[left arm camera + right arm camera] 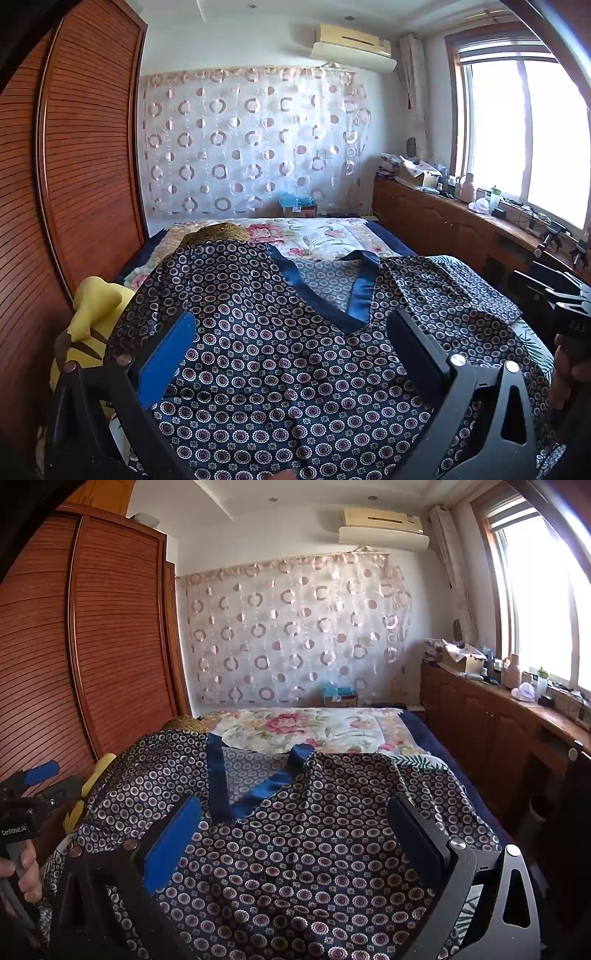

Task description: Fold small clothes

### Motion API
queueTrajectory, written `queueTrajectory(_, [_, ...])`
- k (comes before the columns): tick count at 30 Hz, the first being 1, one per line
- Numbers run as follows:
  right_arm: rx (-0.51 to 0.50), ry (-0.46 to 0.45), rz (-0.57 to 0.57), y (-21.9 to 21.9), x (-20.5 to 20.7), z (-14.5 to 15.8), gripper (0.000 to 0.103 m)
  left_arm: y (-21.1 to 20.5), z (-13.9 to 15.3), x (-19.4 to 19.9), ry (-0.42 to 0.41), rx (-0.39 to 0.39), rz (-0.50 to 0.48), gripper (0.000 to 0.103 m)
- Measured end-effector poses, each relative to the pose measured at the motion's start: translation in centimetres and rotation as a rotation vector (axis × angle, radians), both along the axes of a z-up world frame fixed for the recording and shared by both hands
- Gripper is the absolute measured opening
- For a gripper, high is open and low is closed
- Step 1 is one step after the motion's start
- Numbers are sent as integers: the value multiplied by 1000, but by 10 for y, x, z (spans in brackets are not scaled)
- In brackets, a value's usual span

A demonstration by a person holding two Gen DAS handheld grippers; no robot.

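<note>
Patterned top (280, 369) lies spread on the bed (325, 236), directly beneath and ahead of both claws. Left claw (291, 354) and right claw (295, 834) hover wide apart, empty, seemingly poised to pinch fabric for folding.

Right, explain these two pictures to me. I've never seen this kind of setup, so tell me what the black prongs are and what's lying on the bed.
No robot here: a person holds a hand-held gripper in each hand, each with a wide-angle camera looking along its two fingers. One picture comes from the left gripper, the other from the right gripper; each also glimpses the other at its edge. The black prongs with blue pads are those fingers. Both are open and hold nothing. Spread under them on the flowered bedspread lies a dark patterned top with a blue V-neck trim, not yet folded. A yellow plush toy sits at its left.
</note>
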State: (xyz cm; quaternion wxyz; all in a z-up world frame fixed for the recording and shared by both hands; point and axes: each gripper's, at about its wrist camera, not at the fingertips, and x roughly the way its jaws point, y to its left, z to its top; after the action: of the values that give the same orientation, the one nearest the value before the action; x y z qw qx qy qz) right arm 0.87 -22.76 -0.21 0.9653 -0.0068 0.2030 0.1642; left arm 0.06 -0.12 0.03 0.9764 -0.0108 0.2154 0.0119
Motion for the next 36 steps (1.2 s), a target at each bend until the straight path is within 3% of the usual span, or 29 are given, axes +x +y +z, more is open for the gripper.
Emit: queueTrajectory(36, [-7, -3, 15, 3, -2, -1, 101, 4, -3, -2, 4, -3, 15, 103])
